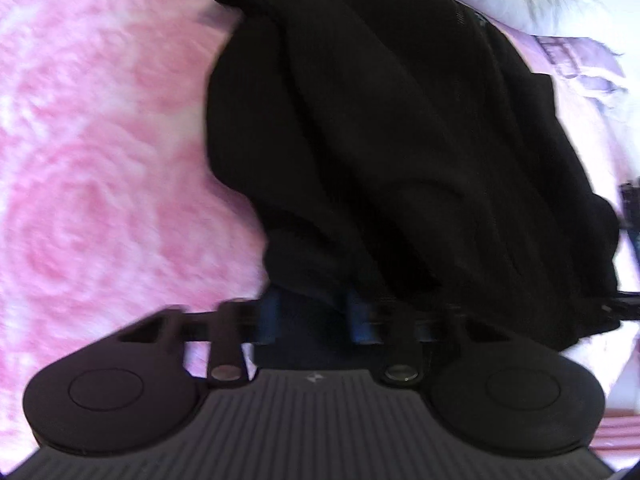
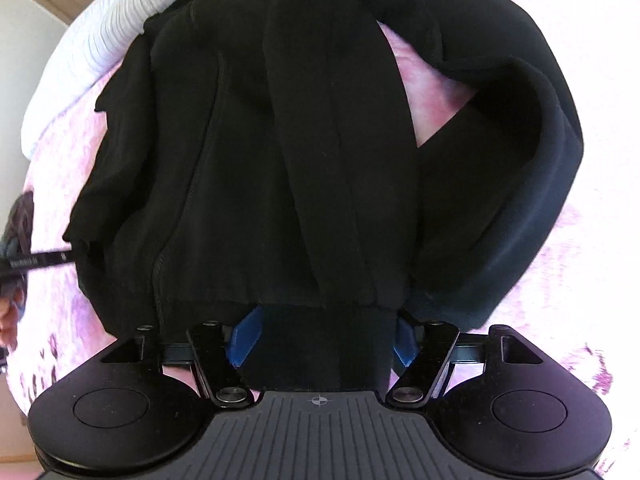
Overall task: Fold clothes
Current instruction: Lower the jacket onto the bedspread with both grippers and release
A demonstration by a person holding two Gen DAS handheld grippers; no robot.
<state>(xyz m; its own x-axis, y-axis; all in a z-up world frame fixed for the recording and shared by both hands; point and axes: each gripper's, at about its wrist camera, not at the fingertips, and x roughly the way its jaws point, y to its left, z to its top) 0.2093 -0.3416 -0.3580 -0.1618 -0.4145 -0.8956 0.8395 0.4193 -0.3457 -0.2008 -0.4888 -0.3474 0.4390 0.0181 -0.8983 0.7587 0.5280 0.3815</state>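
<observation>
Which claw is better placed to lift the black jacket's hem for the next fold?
Likely left: the left claw is pinched on the hem of the black jacket, while the right claw stands wide open with the hem loose between its pads.

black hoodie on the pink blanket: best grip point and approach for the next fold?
Take the black hoodie by its ribbed bottom hem, coming from the near edge, gripper angled down. The hem is the thick, straight edge nearest both grippers; the loose sleeve curls away and would likely drag.

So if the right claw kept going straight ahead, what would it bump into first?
The black hoodie. Its ribbed hem already sits between the right claw's open blue fingers, so it would likely push straight into that fabric, with the pink blanket underneath.
</observation>
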